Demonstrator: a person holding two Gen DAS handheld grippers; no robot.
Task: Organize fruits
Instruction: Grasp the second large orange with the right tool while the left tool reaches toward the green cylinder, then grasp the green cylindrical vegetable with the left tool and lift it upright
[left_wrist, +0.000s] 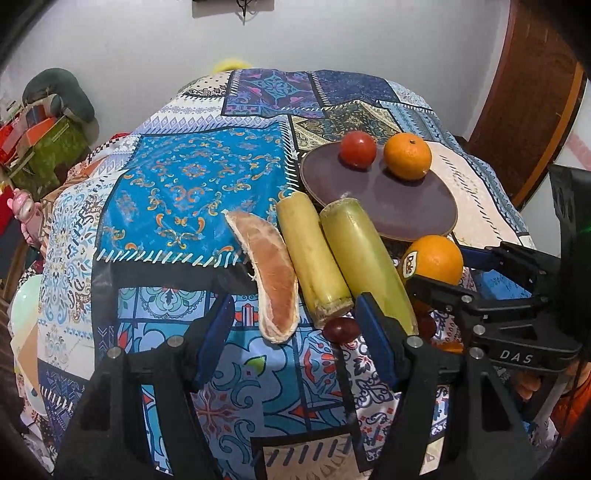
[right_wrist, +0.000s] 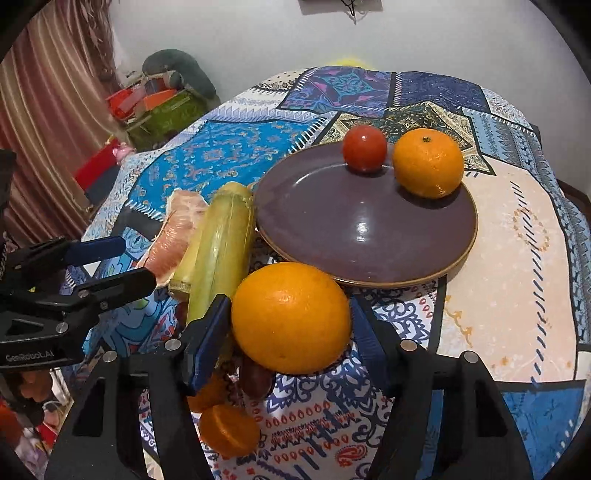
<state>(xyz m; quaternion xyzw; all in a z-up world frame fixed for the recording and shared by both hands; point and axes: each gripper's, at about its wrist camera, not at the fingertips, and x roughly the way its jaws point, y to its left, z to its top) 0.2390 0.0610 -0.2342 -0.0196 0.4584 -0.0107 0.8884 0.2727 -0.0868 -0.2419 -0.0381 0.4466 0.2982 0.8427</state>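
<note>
The right tongs (right_wrist: 290, 328) clasped a large orange (right_wrist: 291, 317) at the bench's near edge, beside a purple plate (right_wrist: 365, 236). The left tongs (left_wrist: 295, 332) stood open around a pomelo wedge (left_wrist: 275, 277), not gripping it.

Right hand-held gripper (right_wrist: 290, 328) pads against big orange (right_wrist: 291, 317) — purple plate (right_wrist: 362, 236) beyond (tomato (right_wrist: 364, 148), mandarin (right_wrist: 427, 167) aboard).

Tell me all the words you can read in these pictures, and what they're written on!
"Dole": on the sticker of the big orange.
"DAS": white letters on the right gripper, seen from the left wrist camera.
"GenRobot.AI": white letters on the left gripper, seen from the right wrist camera.
No other readable words; the tablecloth shows only patterns.
</note>
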